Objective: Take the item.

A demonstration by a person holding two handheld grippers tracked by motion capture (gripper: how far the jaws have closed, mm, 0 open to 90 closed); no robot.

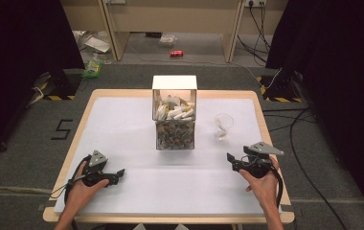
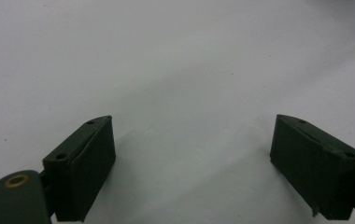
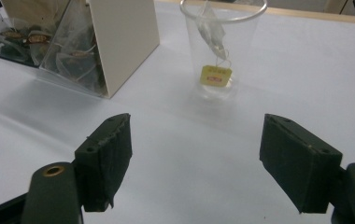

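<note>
White sheeting covers the wooden table [image 1: 259, 103], which stands on grey carpet between dark curtains.

Ahead of the right gripper [image 3: 195, 154] and a little to its right, near but clear of it, stands a clear plastic cup [image 3: 222, 51], upright on the sheet. Inside it hangs a tea bag [image 3: 211, 29], its string leading down to a yellow tag [image 3: 216, 75] that lies low against the cup's near wall. The right gripper's jaws stand wide apart with nothing between them, only bare white sheet. In the high view the person's right hand [image 1: 265, 184] holds this gripper [image 1: 233, 160] at the near right of the table, with the cup [image 1: 224, 125] beyond its tips.

Ahead and to the left of the right gripper, just beside the cup but not touching it, is a clear box [image 3: 80, 44] with a cream panel on the side towards the cup, packed with tea bags. From above, the box [image 1: 175, 112] sits mid-table, well apart from both grippers.

Farther out, the left gripper [image 2: 192, 163] also has its jaws spread wide and empty over plain white sheet. The left hand [image 1: 82, 189] holds it [image 1: 115, 175] at the near left of the table, tips turned towards the other gripper.

A red can [image 1: 176, 53] lies on the floor beyond the table's far edge.
</note>
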